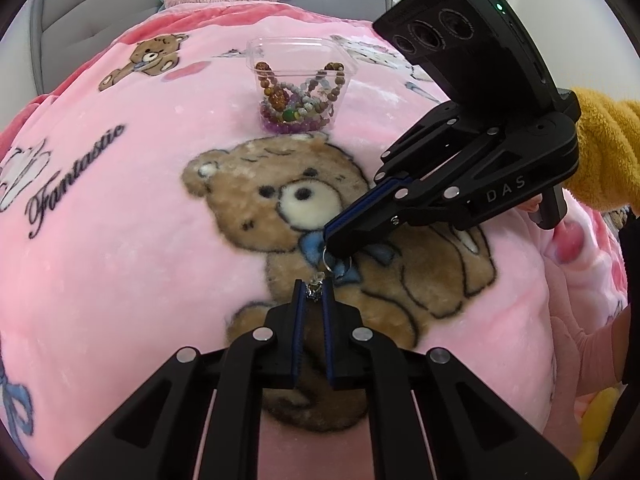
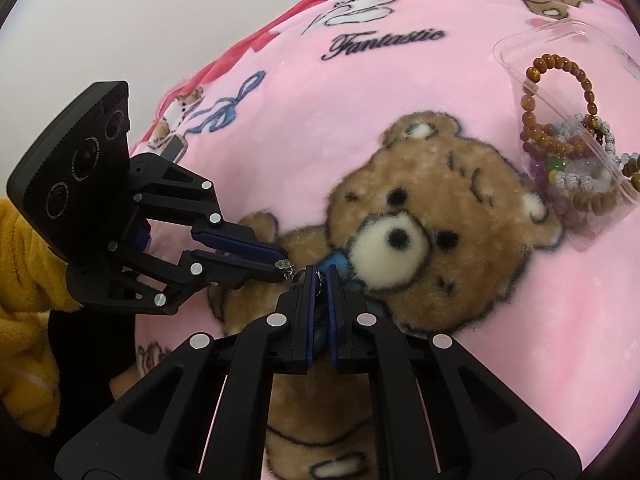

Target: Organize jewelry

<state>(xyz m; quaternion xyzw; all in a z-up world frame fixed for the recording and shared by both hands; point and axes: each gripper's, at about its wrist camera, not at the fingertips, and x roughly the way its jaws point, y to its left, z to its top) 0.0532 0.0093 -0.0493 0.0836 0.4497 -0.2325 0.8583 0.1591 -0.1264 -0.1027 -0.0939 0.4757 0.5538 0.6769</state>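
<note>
Pointing down at the pink blanket (image 1: 120,240), both grippers meet tip to tip. The left gripper (image 1: 314,292) pinches the charm (image 1: 314,291). The right gripper (image 2: 320,278) pinches its small ring (image 1: 329,259).

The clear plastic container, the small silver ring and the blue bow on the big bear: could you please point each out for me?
clear plastic container (image 1: 256,56): left wrist view, its left wall near the rim.
small silver ring (image 1: 326,265): left wrist view, its left-hand curve.
blue bow (image 1: 312,246): left wrist view, its left loop.
</note>
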